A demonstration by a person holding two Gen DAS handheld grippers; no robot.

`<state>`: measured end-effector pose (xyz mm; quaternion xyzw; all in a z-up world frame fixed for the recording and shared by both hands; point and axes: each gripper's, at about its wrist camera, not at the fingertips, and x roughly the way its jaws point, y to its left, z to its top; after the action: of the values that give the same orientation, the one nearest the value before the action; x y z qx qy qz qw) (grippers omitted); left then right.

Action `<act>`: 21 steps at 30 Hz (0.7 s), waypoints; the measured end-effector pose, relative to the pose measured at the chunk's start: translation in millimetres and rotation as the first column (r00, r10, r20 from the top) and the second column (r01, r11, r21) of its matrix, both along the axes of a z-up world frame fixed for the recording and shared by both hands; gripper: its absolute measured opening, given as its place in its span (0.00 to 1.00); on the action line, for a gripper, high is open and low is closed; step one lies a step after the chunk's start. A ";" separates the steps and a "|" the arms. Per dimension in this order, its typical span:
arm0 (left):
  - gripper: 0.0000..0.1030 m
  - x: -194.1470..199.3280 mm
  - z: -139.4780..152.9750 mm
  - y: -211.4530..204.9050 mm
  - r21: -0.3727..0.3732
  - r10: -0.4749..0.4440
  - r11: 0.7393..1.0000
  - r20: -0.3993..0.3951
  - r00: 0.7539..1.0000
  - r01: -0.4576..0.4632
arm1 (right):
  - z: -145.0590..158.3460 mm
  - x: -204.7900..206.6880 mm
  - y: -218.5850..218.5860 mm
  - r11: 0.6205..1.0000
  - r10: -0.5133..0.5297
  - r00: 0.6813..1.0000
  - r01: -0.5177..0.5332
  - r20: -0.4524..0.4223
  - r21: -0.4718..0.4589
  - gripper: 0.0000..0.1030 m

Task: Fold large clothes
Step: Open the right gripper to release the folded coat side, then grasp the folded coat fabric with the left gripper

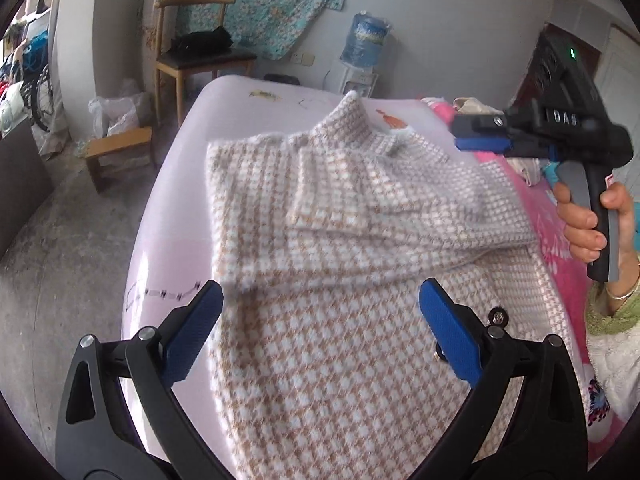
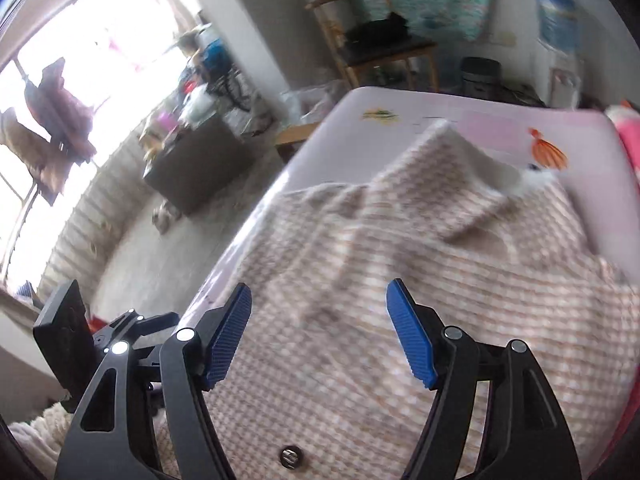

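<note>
A beige-and-white houndstooth turtleneck sweater point(image 1: 340, 264) lies on a pale pink bed point(image 1: 176, 208), collar at the far end, both sleeves folded across its chest. My left gripper point(image 1: 320, 308) is open and empty just above the sweater's lower body. In the left wrist view, my right gripper point(image 1: 464, 136) hovers above the sweater's right shoulder, held by a hand. In its own view, the right gripper point(image 2: 318, 308) is open and empty above the sweater point(image 2: 400, 280). The right wrist view is blurred.
A wooden chair point(image 1: 200, 52) with a black item and a low wooden stool point(image 1: 116, 152) stand on the floor left of the bed. A water dispenser point(image 1: 360, 60) stands at the far wall. Bright pink bedding point(image 1: 560, 240) lies along the sweater's right side.
</note>
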<state>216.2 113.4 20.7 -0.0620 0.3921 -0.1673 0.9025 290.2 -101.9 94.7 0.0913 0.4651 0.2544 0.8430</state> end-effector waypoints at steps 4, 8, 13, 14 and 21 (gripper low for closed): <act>0.81 29.3 6.8 -15.6 -0.004 -0.021 1.000 0.019 1.000 0.021 | 7.4 1.2 -101.9 0.979 -0.202 0.979 0.203 0.025 -0.014 0.67; 0.72 76.9 1.1 -30.0 0.010 0.001 1.000 -0.022 1.000 -0.001 | -6.2 5.8 -180.3 0.924 -0.380 0.925 0.379 -0.003 -0.053 0.67; 0.49 135.4 -29.4 -39.3 0.084 0.081 0.994 -0.178 0.981 -0.067 | -56.0 5.2 -222.8 0.889 -0.457 0.883 0.450 -0.105 -0.081 0.67; 0.41 142.8 -36.3 -39.5 0.089 0.093 0.993 -0.208 0.974 -0.076 | -64.4 6.1 -224.1 0.889 -0.457 0.882 0.448 -0.118 -0.095 0.67; 0.06 134.3 -32.2 -55.0 0.131 0.052 0.991 -0.167 0.985 -0.031 | -85.7 19.1 -216.5 0.902 -0.429 0.894 0.417 -0.130 -0.110 0.40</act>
<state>350.5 58.4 -11.6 -0.0265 0.4762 -0.1172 0.8711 309.3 -318.5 9.0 0.1758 0.5062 0.0388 0.8434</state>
